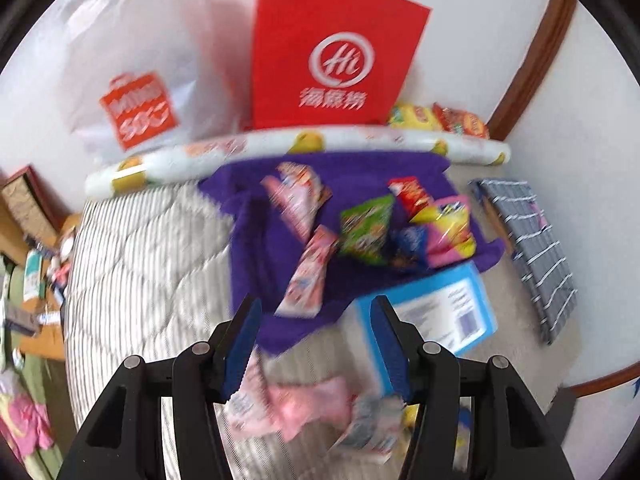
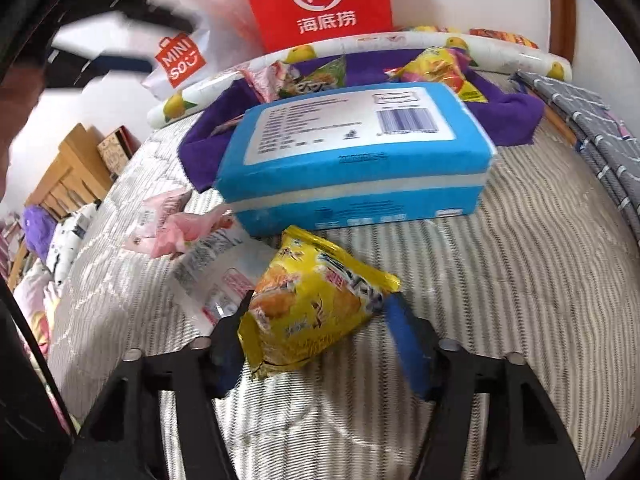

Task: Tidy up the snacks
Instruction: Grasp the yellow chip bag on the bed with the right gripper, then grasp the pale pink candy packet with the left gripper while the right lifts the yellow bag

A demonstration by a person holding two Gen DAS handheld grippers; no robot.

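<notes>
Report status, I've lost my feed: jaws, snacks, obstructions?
Left gripper open, empty, over pink packets. Right gripper straddling yellow snack bag, grip unconfirmed. Blue box just beyond it.

The yellow snack packet [image 2: 312, 304] at lower centre is glossy, crinkled foil-like plastic. Above it, the blue box [image 2: 352, 160] looks like smooth, matt card with a paper label. The striped bedcover [image 2: 520, 280] is quilted, matt cloth; the purple towel [image 1: 260, 248] is fuzzy.
</notes>
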